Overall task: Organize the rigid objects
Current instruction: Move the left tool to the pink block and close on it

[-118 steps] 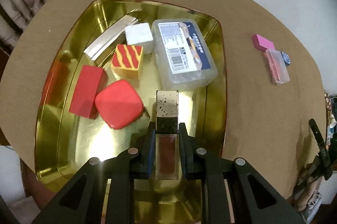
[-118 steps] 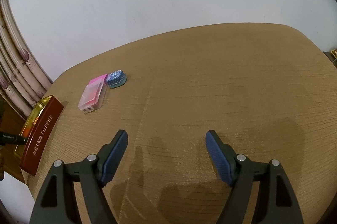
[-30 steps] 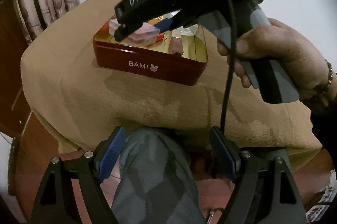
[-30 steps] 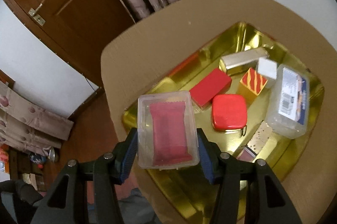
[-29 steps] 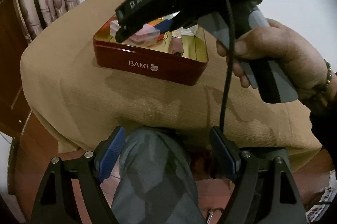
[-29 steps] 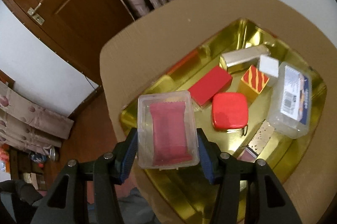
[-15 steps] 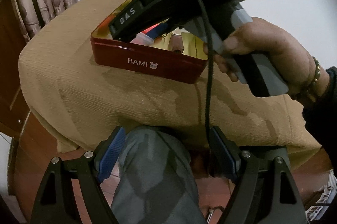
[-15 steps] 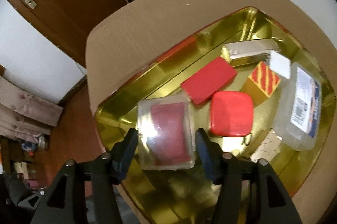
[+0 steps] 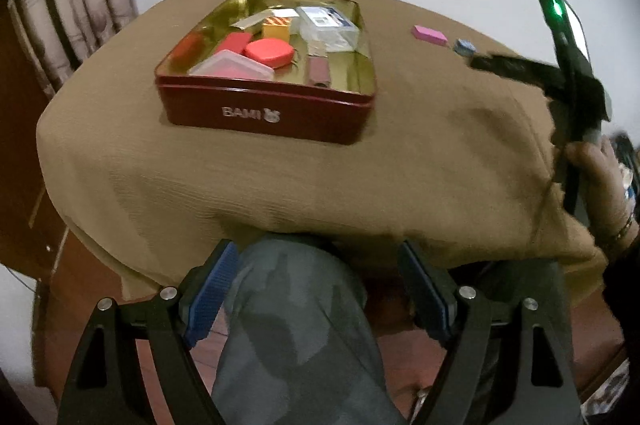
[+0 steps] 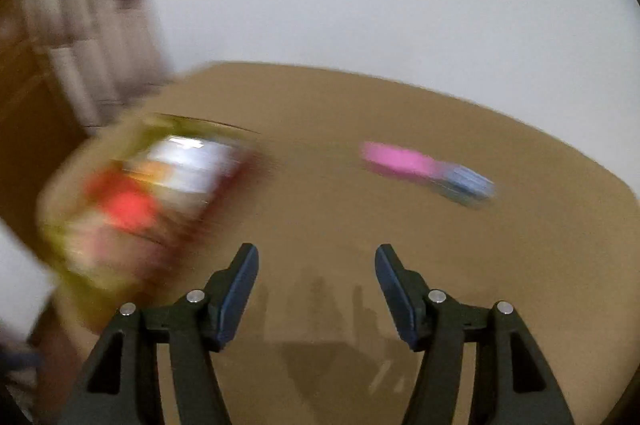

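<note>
1. My left gripper (image 9: 320, 295) is released, holding nothing, low by the bench (image 9: 440, 161) edge above a knee.
2. My right gripper (image 10: 316, 283) is also released, nothing held, over bare bench; view blurred.
3. Clear case (image 9: 232, 67) lies in the red tin (image 9: 264, 109), front left.
4. Pink block (image 9: 429, 35) and blue piece (image 9: 464, 46) sit on the bench right of the tin.

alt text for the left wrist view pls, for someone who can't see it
A red BAMI tin sits open on a tan-covered table, holding red boxes, a clear case and other small items. A pink block and a small blue object lie on the cloth to its right. The left gripper is low in front, jaws open and empty.
</note>
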The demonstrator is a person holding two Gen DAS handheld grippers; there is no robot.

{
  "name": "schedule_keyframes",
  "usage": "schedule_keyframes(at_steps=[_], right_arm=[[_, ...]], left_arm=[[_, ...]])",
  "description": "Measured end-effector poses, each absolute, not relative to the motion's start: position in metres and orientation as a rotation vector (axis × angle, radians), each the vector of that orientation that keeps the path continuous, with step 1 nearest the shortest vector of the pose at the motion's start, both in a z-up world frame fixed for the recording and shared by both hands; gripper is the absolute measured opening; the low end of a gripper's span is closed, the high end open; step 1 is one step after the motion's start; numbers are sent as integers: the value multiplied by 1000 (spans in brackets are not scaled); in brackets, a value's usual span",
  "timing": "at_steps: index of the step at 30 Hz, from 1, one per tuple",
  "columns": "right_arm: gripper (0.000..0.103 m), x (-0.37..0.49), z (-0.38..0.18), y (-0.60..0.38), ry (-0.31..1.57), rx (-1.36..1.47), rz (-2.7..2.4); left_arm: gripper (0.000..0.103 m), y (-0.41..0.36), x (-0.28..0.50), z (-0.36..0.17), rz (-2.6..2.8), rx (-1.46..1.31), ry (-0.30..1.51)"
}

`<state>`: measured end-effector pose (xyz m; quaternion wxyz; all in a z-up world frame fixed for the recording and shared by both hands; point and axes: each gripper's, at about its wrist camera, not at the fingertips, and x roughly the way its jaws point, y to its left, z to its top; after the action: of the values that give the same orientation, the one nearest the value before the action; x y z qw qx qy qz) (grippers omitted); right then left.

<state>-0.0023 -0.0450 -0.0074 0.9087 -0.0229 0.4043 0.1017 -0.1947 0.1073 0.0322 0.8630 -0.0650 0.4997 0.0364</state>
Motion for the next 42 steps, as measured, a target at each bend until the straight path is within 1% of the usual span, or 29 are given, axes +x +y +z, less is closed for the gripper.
schedule_keyframes(at_steps=[1,5,8,10,12,18,20,22,26,29,30,36,38,40,42], right_arm=[[62,0,-17,-76,853,-28,147],[62,7,-35,-148,879,-27,-25],[62,10,-46,-181,891,-10,-95],[63,9,-49,-197,876,58,-75],[64,8,-49,-201,866,74,-77],[77,8,-52,-215,861,131,-23],[77,6,-53,-232,851,167,-1],[78,2,-49,-226,842,192,12],[78,-4,-48,-234,824,217,28],[78,-12,-43,-250,801,241,40],[78,-23,-31,-240,791,249,37],[78,-28,-26,-245,748,294,36],[78,-30,-24,-248,743,301,36],[78,-31,-24,-249,740,305,35],[78,-31,-24,-251,741,308,32]], left_arm=[[78,101,-194,31,70,-114,1052],[78,86,-193,29,46,-53,1063],[78,68,-185,37,6,-5,1045],[78,57,-173,48,-30,41,1014],[78,44,-153,61,-87,98,977],[80,16,-71,95,-256,233,934],[80,7,-37,102,-298,289,926],[80,-4,-8,104,-331,373,909],[80,-25,53,97,-446,529,926],[80,-39,95,90,-556,576,973],[80,-43,106,87,-595,587,991],[80,-63,157,55,-733,732,1088],[77,-64,168,47,-746,746,1102],[72,-66,178,41,-756,745,1114],[72,-67,184,36,-782,741,1133]])
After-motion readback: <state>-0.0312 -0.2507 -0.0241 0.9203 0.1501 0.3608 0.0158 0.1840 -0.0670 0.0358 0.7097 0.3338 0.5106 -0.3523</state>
